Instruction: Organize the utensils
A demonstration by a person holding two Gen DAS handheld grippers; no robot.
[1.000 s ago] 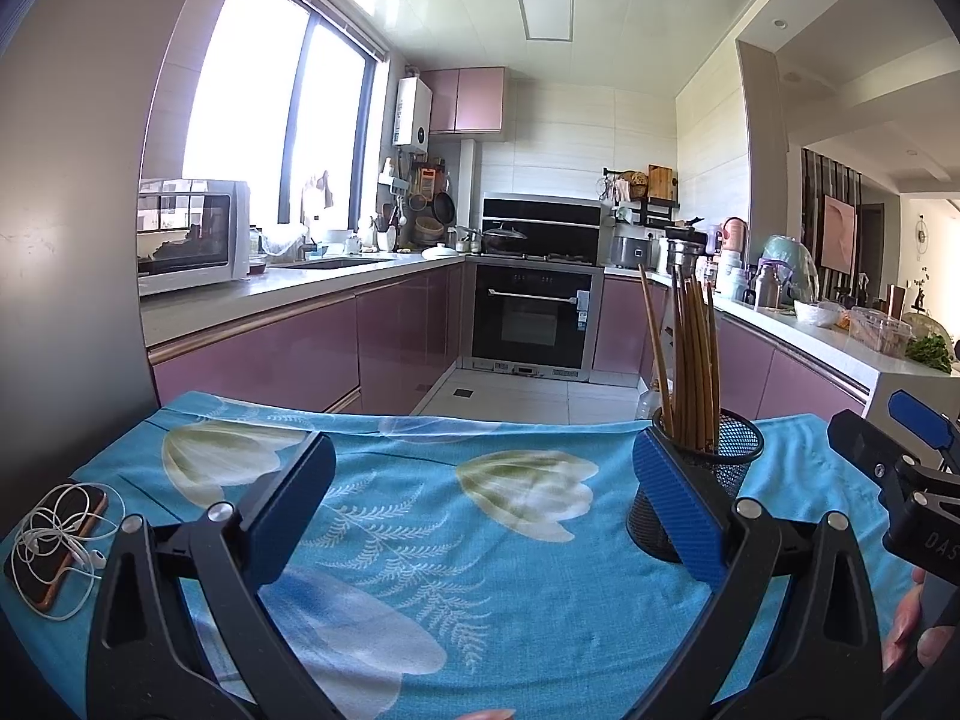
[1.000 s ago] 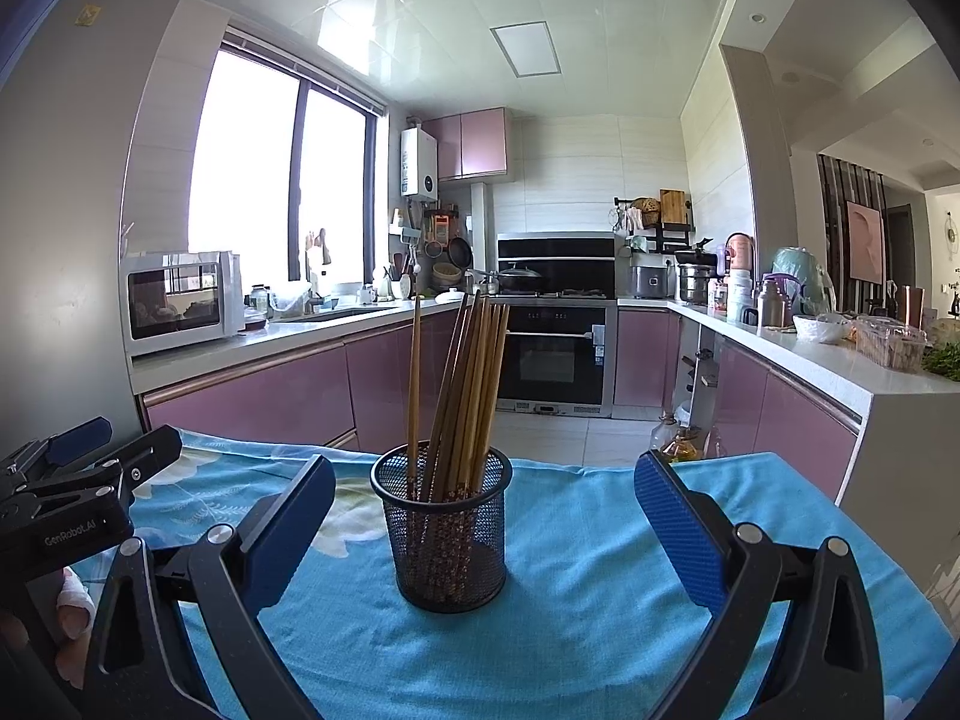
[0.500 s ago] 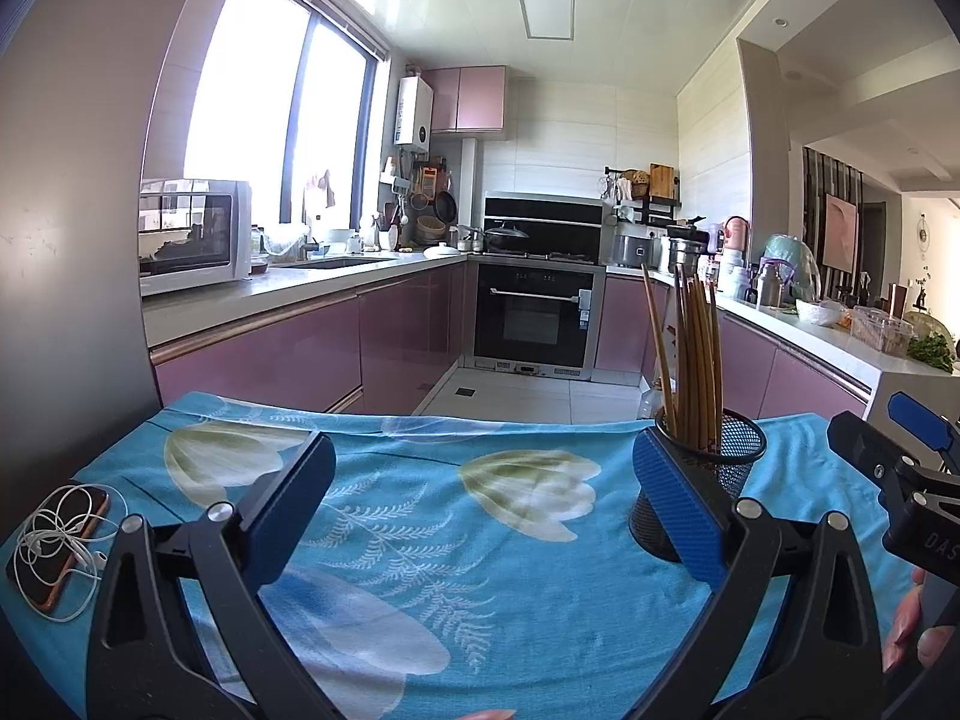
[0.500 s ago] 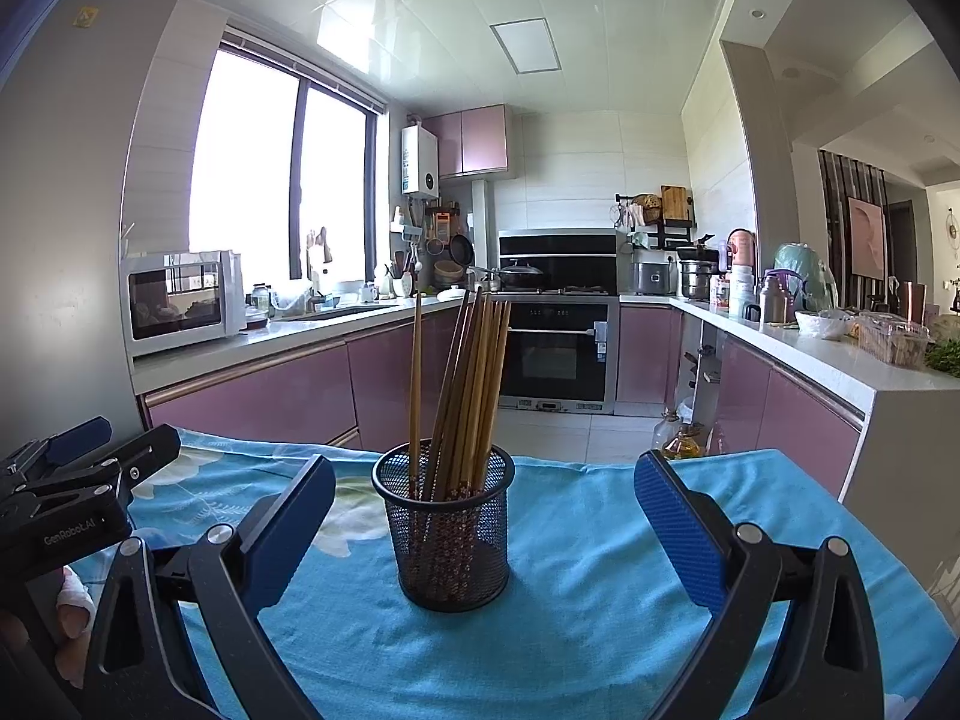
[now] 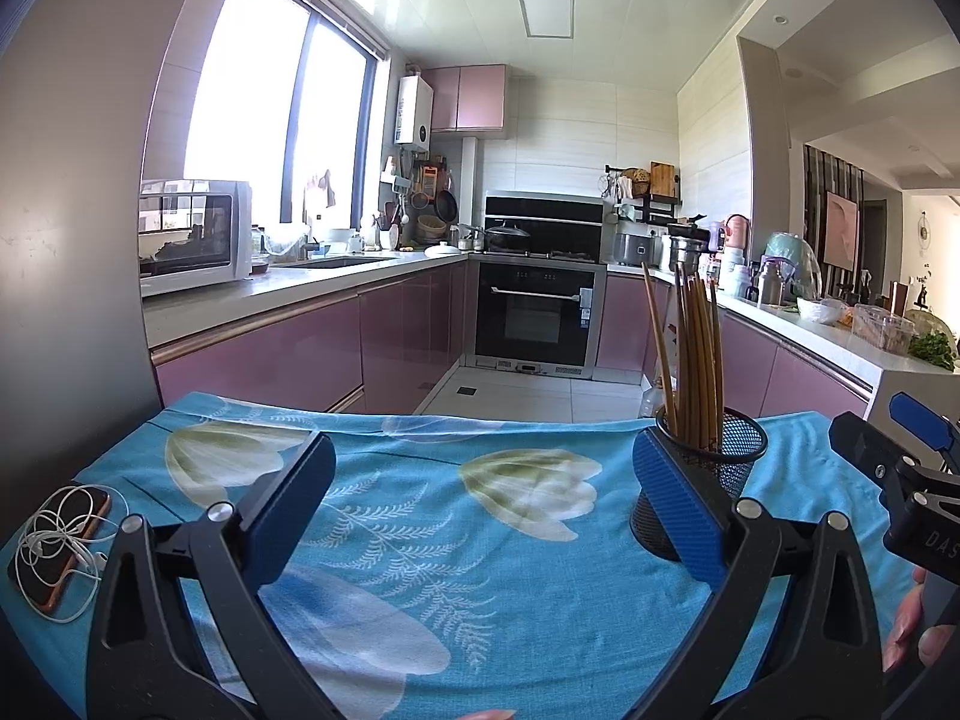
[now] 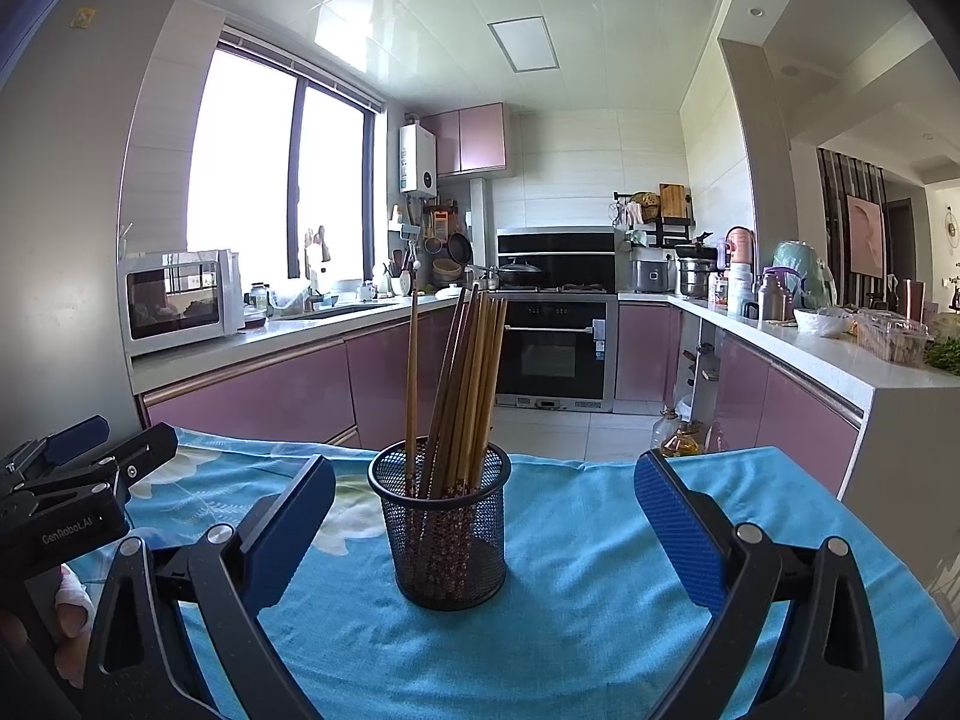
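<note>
I'm holding my left gripper (image 5: pixel 480 504) and right gripper (image 6: pixel 483 516) spread and empty. One cup (image 6: pixel 443 525) is standing on the counter (image 6: pixel 600 570) at 12 o'clock of the right gripper, holding roughly ten chopsticks (image 6: pixel 462 384).

The chopsticks (image 6: pixel 462 396) stand in the mesh cup (image 6: pixel 447 531) on the worktop (image 6: pixel 600 588). A phone (image 5: pixel 63 546) lies far left.

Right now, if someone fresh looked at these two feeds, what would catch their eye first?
The black mesh cup packed with upright wooden chopsticks stands on the blue flowered tablecloth, framed between the open right gripper. In the left view, the open left gripper frames bare cloth, with a phone wrapped in white earphones at the cloth's left edge.
</note>
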